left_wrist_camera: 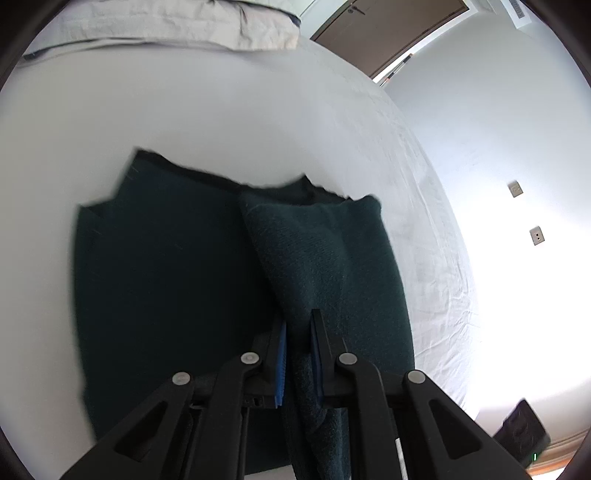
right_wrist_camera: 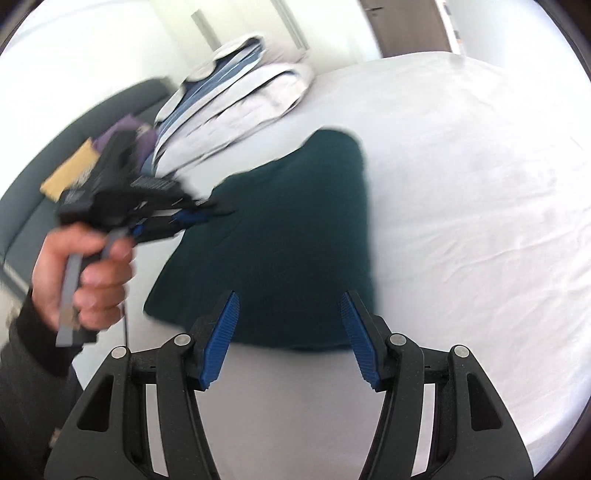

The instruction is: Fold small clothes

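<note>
Left wrist view shows us our left gripper [left_wrist_camera: 298, 332] with its two blue pads [left_wrist_camera: 281, 363] pressed close together. A fold of the dark green cloth [left_wrist_camera: 184, 277] is pinched between them. The cloth lies on the white bed [left_wrist_camera: 221, 110]. On the left it lies flat. On the right a thick part is folded over and runs up from the pads. Far away at the top we see a pale pillow [left_wrist_camera: 166, 22] on the bed. A brown door [left_wrist_camera: 380, 26] is behind the bed. On the white wall to the right there are two small wall plates [left_wrist_camera: 536, 235].

In the right wrist view our right gripper [right_wrist_camera: 290, 332] is wide open. Its blue pads [right_wrist_camera: 221, 339] stand far apart and hold nothing. It hangs over the near edge of the dark green cloth [right_wrist_camera: 288, 229], but we cannot tell if it touches it. The cloth sits in the middle of the white bed [right_wrist_camera: 461, 184]. On the left we see our left hand [right_wrist_camera: 88, 273] gripping the handle of the left gripper [right_wrist_camera: 207, 218]. Its tip is at the left edge of the cloth, and it looks blurry. Behind it is a pile of bedding [right_wrist_camera: 240, 92], white with blue stripes. Far left there is a gray sofa [right_wrist_camera: 44, 173] with a yellow thing [right_wrist_camera: 68, 168] and a purple thing [right_wrist_camera: 129, 127] on it.
</note>
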Available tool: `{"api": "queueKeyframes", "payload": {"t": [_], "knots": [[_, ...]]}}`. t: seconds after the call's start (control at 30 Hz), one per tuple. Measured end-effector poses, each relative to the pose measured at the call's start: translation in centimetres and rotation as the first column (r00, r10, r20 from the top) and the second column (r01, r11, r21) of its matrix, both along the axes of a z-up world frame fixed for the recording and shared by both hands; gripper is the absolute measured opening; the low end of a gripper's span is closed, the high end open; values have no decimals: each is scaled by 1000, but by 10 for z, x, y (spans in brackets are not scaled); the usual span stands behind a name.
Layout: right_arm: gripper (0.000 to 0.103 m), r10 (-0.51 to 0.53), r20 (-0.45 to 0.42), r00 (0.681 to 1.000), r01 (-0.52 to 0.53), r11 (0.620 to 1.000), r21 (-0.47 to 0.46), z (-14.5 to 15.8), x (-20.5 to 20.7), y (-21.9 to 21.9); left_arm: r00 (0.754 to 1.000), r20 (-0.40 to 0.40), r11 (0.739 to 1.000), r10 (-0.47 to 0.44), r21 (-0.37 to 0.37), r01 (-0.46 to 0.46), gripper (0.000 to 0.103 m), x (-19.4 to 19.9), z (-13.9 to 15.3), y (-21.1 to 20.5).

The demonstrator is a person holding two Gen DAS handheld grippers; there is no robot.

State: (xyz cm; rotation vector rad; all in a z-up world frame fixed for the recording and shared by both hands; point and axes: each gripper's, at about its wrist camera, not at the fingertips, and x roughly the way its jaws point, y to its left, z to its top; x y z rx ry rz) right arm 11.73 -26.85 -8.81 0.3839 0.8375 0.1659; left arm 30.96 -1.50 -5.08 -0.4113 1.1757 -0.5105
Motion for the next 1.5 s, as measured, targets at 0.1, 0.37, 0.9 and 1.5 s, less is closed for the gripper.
{"api": "queueKeyframes", "payload": {"t": [0.1,0.37,0.9,1.5], "knots": [[56,14,5,1000,-14,999,-34,4,4,-4,1000,9,1000,19,7,-19,13,6,9,26],[56,137,-73,988,-146,980,-137,-15,33,54,997,-13,997,73,28,-73,13,16,11,90],[58,193,-134,972,-222,942,-253,-37,43,117,974,-58,975,218,50,-215,34,8,-47,134],[32,168,-140,976,-81,871,484,-73,76,23,969,238,966,58,233,-115,30,-66,-49,74]]}}
